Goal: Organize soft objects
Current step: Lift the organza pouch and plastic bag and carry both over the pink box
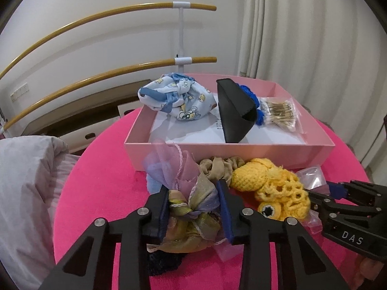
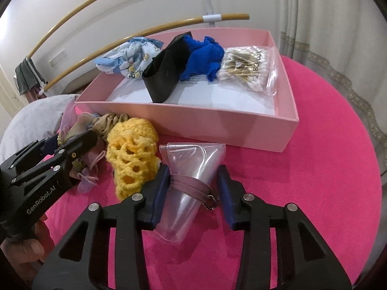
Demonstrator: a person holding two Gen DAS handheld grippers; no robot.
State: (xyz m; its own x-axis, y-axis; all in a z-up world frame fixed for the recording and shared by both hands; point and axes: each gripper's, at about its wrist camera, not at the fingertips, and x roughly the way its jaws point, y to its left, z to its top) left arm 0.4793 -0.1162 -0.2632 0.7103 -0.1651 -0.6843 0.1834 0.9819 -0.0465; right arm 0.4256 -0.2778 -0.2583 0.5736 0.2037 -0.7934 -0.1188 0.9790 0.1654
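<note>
Left gripper (image 1: 193, 207) pinches the gauzy scrunchie (image 1: 191, 207) on the tabletop (image 1: 96, 193) before the pink box (image 1: 227, 152); right gripper (image 2: 193, 193) clamps the clear pouch (image 2: 191, 169), slick plastic may slip, scrunchie may snag the yellow crochet toy (image 1: 271, 188)

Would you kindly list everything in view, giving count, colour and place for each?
Box: one, pink, at the back of the table.
Table: one, round, bright pink cover.
Printed cloth: one, white and blue, in the box, left.
Black pouch: one, in the box, middle.
Blue knit: one, in the box, behind the pouch.
Cotton swab bag: one, clear, in the box, right.
Organza scrunchie: one, pastel, front of the table.
Tan scrunchie: one, by the box's front wall.
Yellow crochet toy: one, front of the box.
Clear plastic pouch: one, right of the toy.
Left gripper: black, fingers closed on the organza scrunchie.
Right gripper: black, around the clear plastic pouch.
</note>
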